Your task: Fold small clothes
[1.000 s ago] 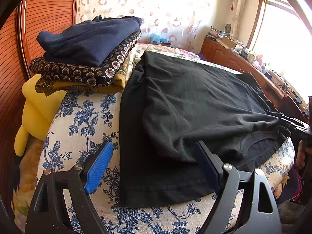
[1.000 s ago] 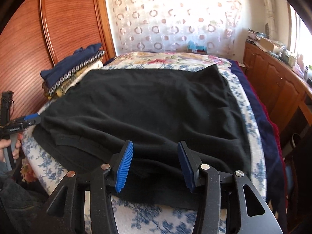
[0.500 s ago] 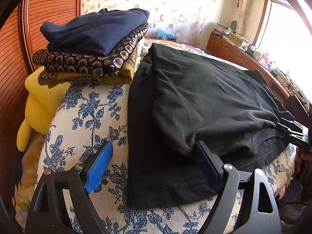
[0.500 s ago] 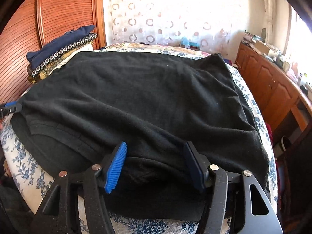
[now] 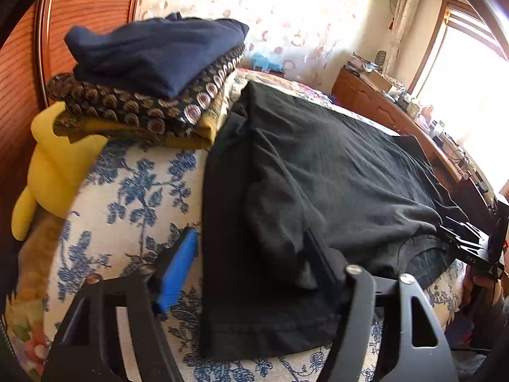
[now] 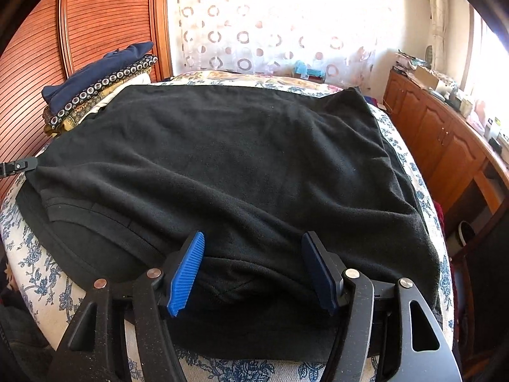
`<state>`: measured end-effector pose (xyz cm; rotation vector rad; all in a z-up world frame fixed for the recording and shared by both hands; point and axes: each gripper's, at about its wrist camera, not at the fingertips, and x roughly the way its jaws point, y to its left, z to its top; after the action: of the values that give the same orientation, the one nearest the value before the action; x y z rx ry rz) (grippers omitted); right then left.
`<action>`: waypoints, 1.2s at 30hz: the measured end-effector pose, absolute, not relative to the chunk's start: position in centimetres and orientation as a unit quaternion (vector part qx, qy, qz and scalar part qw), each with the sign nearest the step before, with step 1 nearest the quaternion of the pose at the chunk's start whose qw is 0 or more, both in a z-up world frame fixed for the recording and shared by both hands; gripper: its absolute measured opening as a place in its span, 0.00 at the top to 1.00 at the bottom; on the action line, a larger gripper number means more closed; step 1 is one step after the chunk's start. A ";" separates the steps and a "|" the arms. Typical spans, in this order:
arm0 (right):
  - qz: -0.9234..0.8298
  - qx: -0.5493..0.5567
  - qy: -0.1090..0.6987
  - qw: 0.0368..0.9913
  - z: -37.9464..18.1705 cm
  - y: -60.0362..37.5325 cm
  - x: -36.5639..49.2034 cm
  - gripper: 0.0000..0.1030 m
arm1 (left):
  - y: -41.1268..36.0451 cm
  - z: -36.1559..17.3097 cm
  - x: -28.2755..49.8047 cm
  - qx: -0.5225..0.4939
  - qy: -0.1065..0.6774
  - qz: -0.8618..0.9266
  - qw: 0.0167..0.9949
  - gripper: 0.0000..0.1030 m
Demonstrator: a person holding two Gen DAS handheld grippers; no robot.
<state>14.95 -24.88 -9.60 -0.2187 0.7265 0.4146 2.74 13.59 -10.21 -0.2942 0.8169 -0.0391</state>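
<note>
A stack of folded clothes sits at ten o'clock on the bed. The black shirt lies spread at centre. The left gripper and the right gripper both gape wide over its near edge.

Bedroom in a private home: a bed with a blue-and-white floral cover fills the middle, with a black garment spread over it and a stack of folded clothes at one corner beside a yellow soft toy. Reddish slatted wooden panelling rises behind the stack, next to a sheer curtain printed with rings. A wooden sideboard cluttered with boxes and small household items runs along the wall beneath a bright window.
</note>
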 end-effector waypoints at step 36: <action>0.182 -0.025 0.299 0.936 -5.8 -33.1 11.9 0.36 | -3.4 2.4 10.8 -0.050 0.293 -0.232 0.926 0.92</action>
<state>11.86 -33.06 -5.79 -0.0520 0.6101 0.3727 10.81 -3.43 2.37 -0.1023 0.6007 -0.4758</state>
